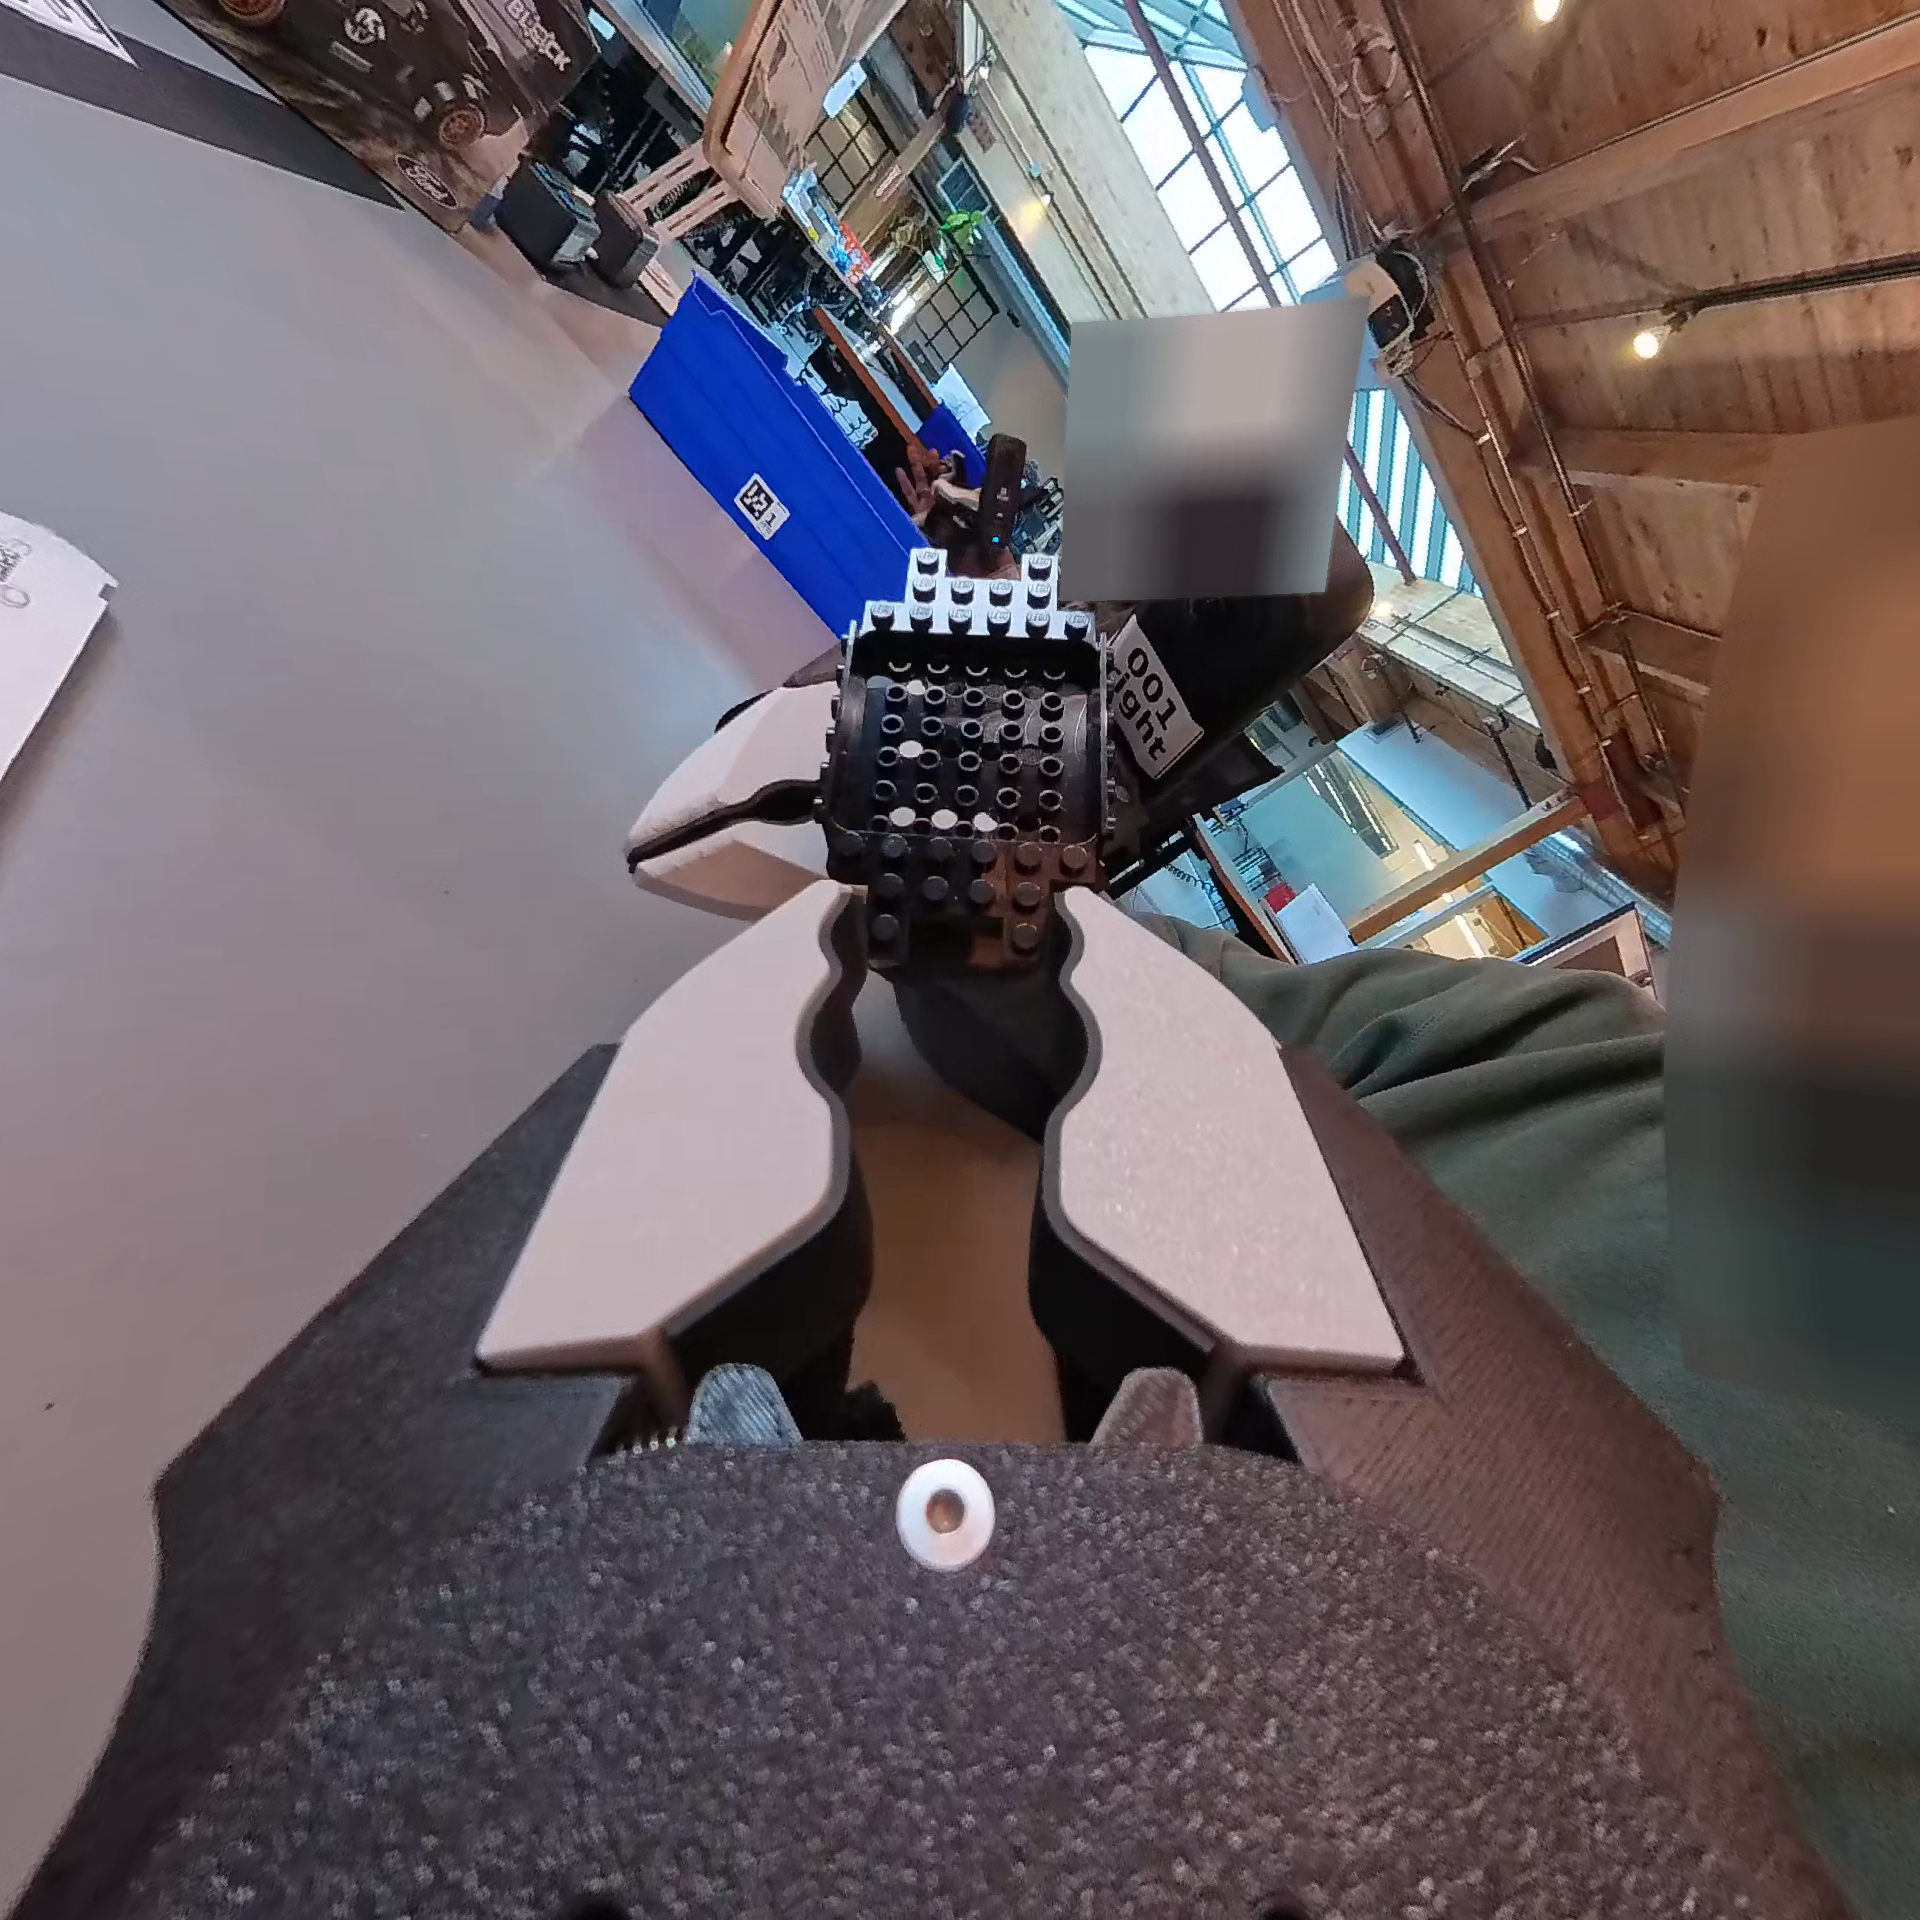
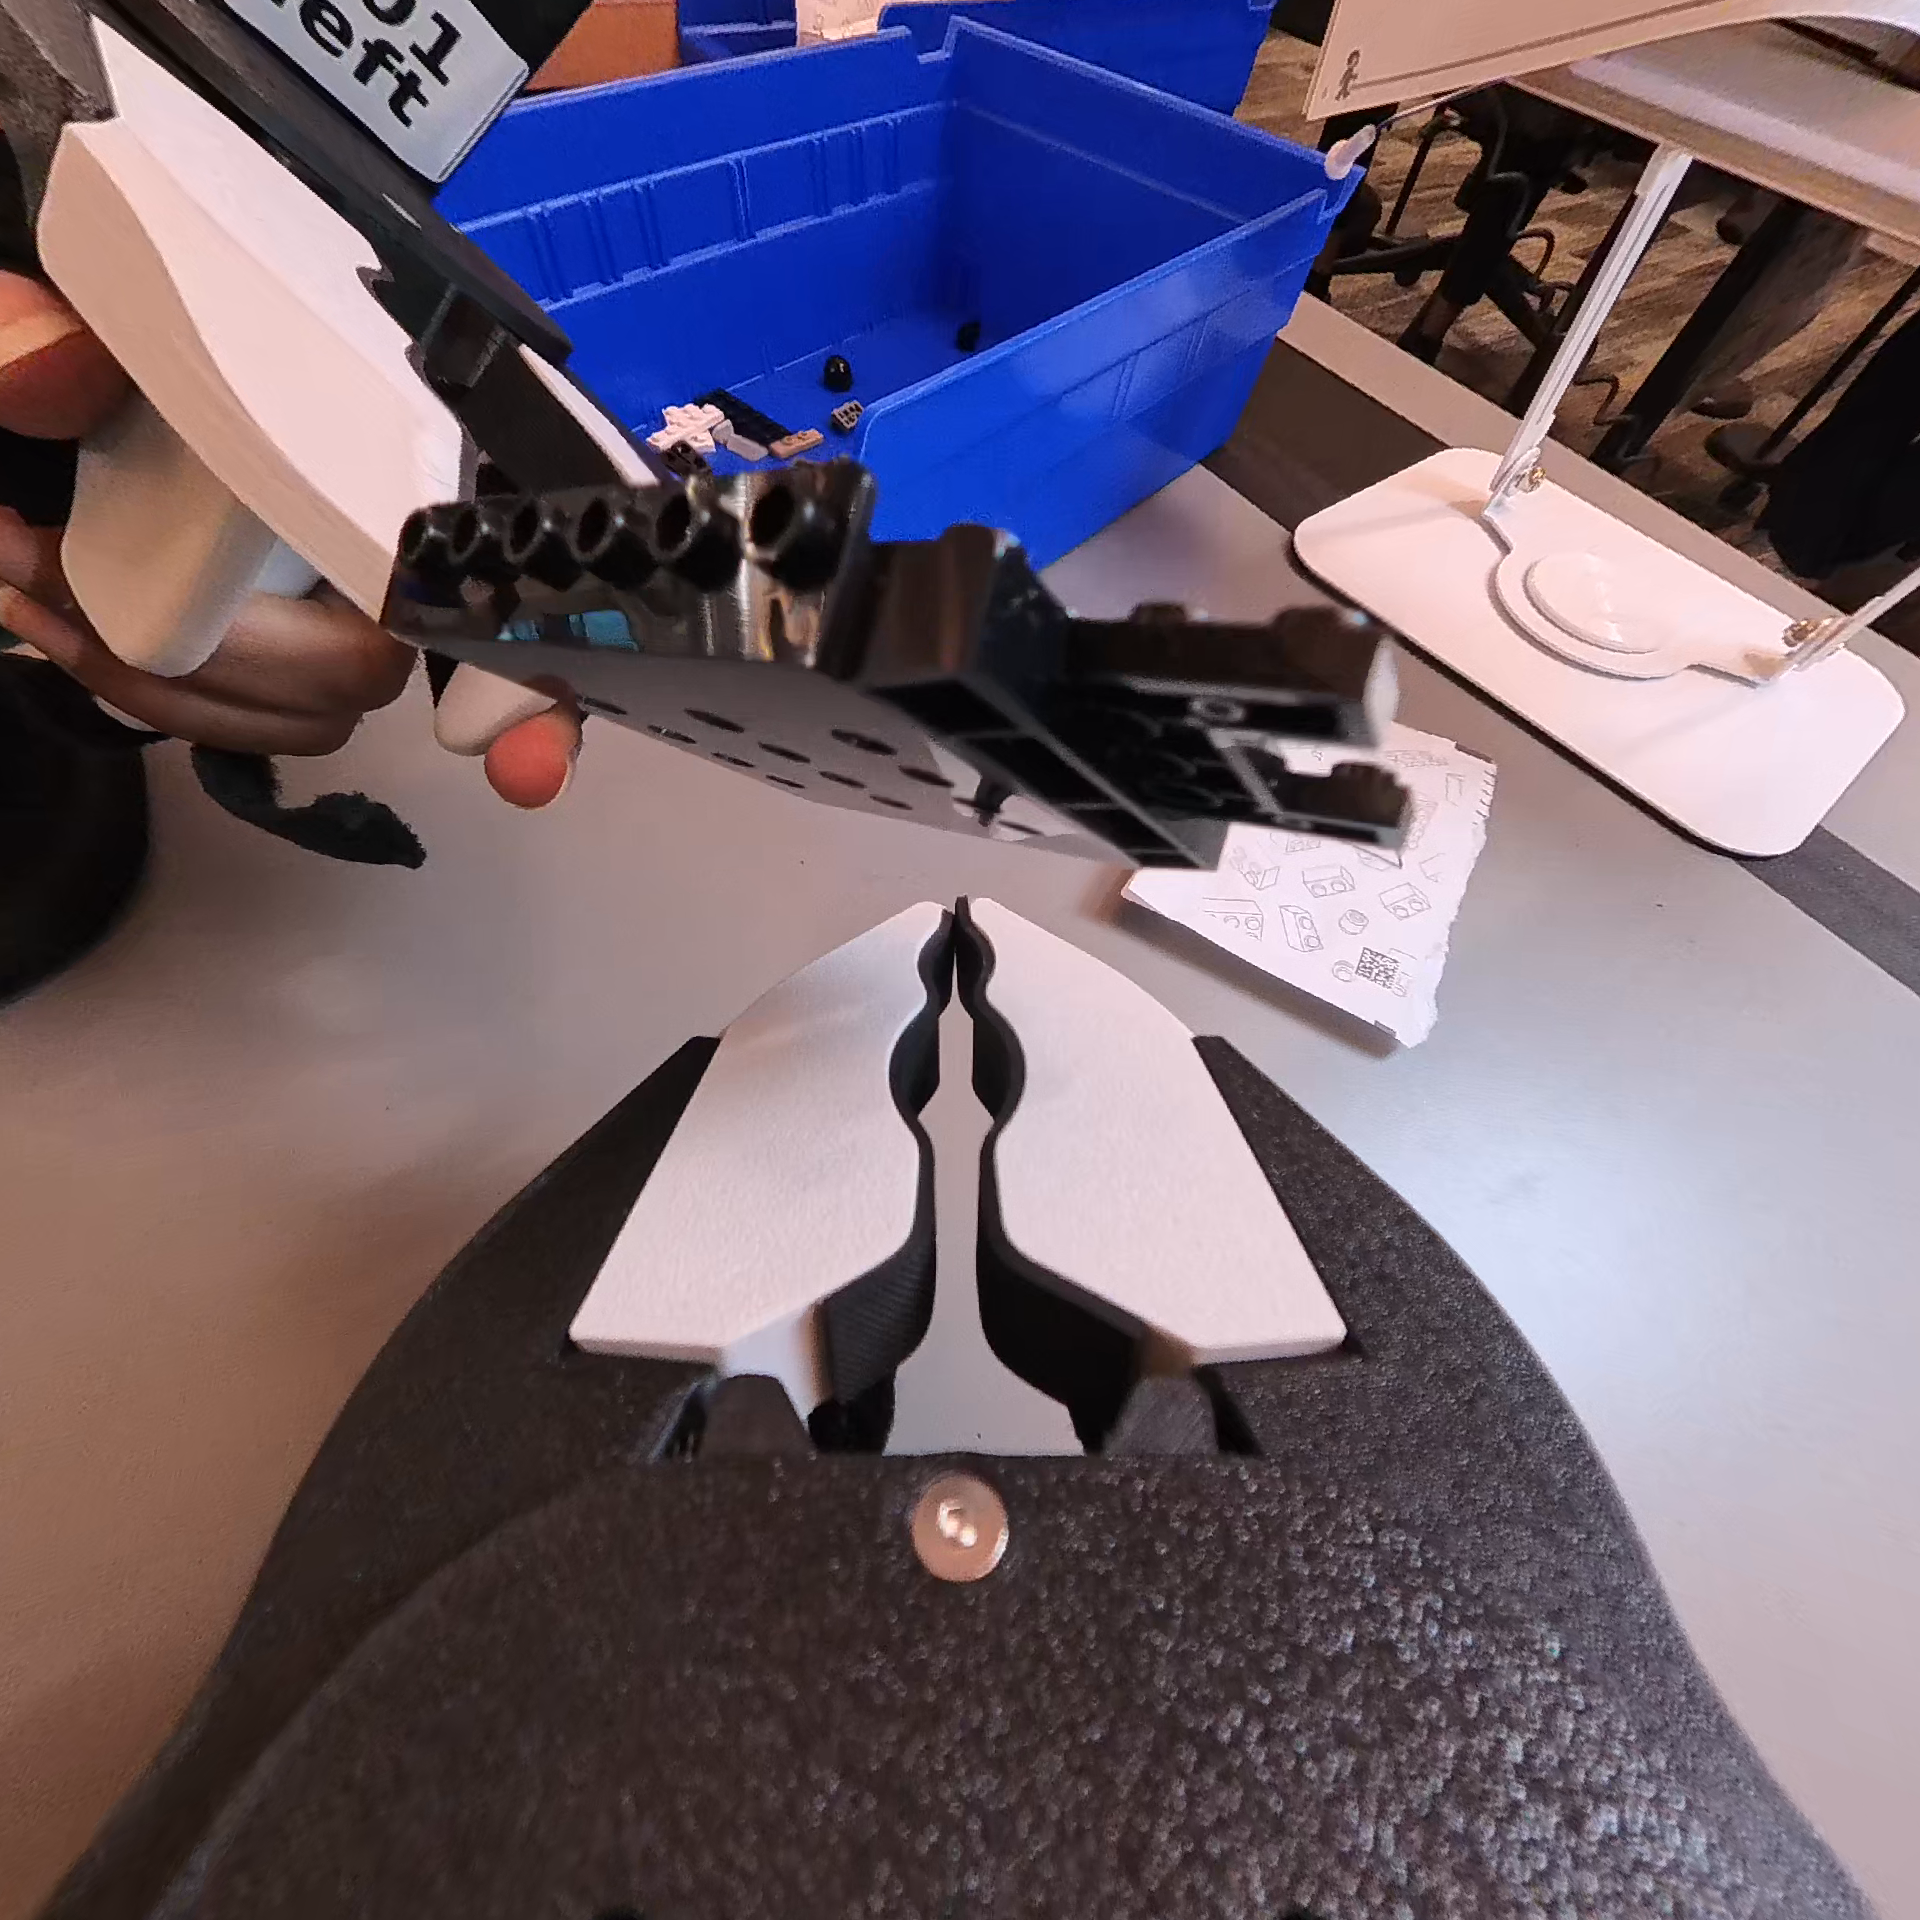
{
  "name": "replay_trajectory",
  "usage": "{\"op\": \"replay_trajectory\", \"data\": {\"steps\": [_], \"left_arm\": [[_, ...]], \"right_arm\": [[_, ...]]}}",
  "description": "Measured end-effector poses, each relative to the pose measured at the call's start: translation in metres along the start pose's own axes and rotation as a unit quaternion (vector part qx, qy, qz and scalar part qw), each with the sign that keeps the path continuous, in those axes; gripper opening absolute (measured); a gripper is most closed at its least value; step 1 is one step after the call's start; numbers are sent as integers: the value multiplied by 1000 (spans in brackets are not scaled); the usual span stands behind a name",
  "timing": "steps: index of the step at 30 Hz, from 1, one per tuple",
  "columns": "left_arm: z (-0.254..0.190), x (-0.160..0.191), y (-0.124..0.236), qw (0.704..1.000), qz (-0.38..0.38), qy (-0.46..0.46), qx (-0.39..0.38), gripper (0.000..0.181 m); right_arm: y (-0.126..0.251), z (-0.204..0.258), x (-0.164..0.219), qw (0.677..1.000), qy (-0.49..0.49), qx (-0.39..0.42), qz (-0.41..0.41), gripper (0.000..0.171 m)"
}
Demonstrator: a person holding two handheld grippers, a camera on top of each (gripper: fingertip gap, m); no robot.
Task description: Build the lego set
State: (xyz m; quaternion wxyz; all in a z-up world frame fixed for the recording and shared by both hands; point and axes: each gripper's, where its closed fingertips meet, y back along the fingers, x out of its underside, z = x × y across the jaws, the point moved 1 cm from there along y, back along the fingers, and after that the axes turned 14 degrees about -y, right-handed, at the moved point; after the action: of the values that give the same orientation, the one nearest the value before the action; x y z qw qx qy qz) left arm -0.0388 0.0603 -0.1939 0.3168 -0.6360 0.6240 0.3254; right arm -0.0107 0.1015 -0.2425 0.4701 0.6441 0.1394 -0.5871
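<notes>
A black Lego assembly (image 1: 961, 774) with a studded top and a white plate (image 1: 982, 603) at its far end is held up in the air. My left gripper (image 1: 951, 925) is shut on its near end. In the right wrist view the assembly (image 2: 883, 675) shows its underside and a row of holes, held from the upper left by the left gripper's white body (image 2: 239, 343). My right gripper (image 2: 961, 909) is shut with its tips touching and nothing between them, just under the assembly. It also shows in the left wrist view (image 1: 800, 800), beside the assembly's left edge.
A blue bin (image 2: 1091, 343) behind the assembly holds a few loose pieces (image 2: 727, 426); it shows in the left wrist view too (image 1: 758, 436). A printed paper bag (image 2: 1320, 914) and a white lamp base (image 2: 1610, 623) lie on the grey table at right. A green sleeve (image 1: 1455, 1091) is at right.
</notes>
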Motion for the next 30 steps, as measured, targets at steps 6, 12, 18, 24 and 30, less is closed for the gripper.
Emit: {"op": "replay_trajectory", "data": {"steps": [6,12,18,24,30], "left_arm": [[1,0,0,1000,1,-2,-3,34],[1,0,0,1000,3,-5,-6,34],[5,2,1,1000,11,-13,-22,33],[20,1,5,988,36,-93,-114,33],[32,-12,14,929,68,-254,-261,34]], "right_arm": [[-1,1,1,1000,1,-1,1,0],[-1,1,1,1000,1,-1,2,0],[-2,1,2,1000,2,-1,4,0],[-3,0,5,1000,2,3,11,0],[-7,-3,10,1000,1,8,24,0]]}}
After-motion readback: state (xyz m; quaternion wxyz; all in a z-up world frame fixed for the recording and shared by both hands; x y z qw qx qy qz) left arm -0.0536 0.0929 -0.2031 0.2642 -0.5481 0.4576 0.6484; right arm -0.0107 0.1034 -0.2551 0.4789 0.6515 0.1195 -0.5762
